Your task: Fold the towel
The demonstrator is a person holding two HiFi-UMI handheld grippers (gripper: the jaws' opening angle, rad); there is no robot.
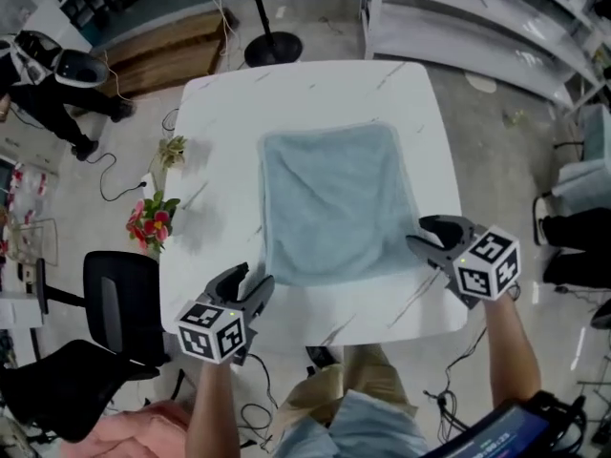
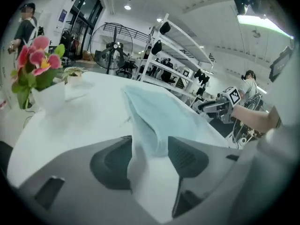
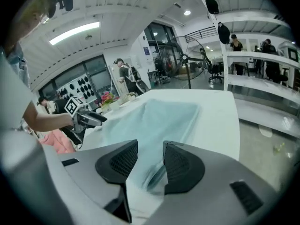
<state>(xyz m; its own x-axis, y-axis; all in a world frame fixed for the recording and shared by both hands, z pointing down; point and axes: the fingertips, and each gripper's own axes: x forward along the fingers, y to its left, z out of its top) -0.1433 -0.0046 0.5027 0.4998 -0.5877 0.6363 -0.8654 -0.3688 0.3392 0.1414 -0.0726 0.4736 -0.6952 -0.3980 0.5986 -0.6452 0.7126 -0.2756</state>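
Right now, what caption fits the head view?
A blue towel on a white table, with the left gripper and right gripper open at its near corners.

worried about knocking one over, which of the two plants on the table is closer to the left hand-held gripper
The pink-flowered one; the pale green plant sits farther away.

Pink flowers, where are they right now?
In the head view, the pink flowers stand at the white table's left edge, left of the towel.
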